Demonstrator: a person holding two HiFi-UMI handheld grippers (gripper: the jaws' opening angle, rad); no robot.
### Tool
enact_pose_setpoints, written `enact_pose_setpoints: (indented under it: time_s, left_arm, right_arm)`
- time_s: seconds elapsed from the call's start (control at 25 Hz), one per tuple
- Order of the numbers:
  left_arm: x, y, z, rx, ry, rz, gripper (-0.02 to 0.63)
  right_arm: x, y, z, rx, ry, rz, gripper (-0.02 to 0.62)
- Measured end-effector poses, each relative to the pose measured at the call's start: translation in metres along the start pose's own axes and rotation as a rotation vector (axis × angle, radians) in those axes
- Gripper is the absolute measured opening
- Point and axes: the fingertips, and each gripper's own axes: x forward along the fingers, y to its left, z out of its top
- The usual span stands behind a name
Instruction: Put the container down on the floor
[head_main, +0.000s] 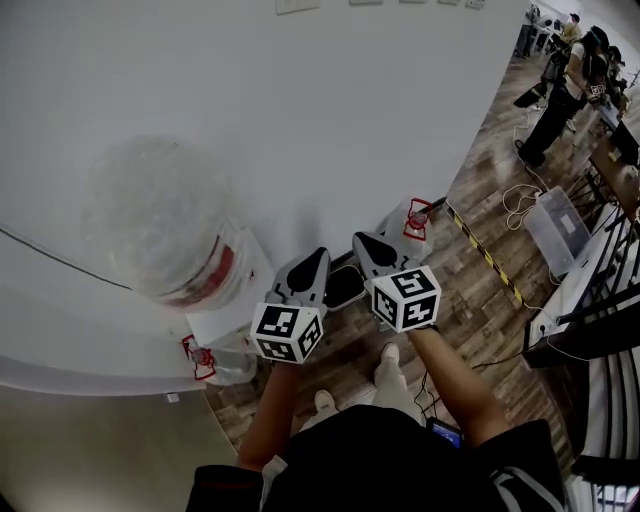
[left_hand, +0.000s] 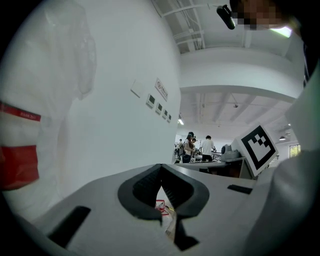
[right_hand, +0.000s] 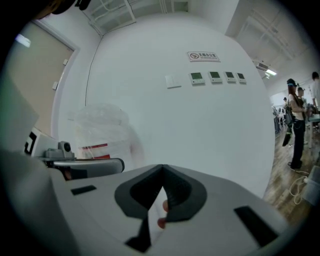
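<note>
Both grippers are held up side by side in front of a white wall, over the wooden floor. My left gripper (head_main: 313, 262) (left_hand: 161, 167) is shut, its tips meeting with nothing between them. My right gripper (head_main: 367, 244) (right_hand: 162, 169) is shut and empty too. Beyond them a white container with a red latch (head_main: 414, 217) stands on the floor against the wall. A second white container with a red latch (head_main: 218, 362) sits lower left, close to the left gripper. Neither gripper touches a container.
A big clear jug (head_main: 150, 215) (right_hand: 102, 130) with a red band stands at the left by the wall. Yellow-black tape (head_main: 490, 258) crosses the floor. A clear plastic box (head_main: 555, 228), cables and tables are at the right, with people (head_main: 565, 80) farther off. My feet (head_main: 388, 356) are below the grippers.
</note>
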Motion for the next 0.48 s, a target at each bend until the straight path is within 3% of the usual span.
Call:
enact_pose_setpoints:
  time_s: [0.48]
  left_arm:
    - [-0.074, 0.008, 0.02, 0.024, -0.018, -0.069, 0.015]
  right_arm:
    - [-0.02, 0.079, 0.002, -0.021, -0.029, -0.033, 0.029]
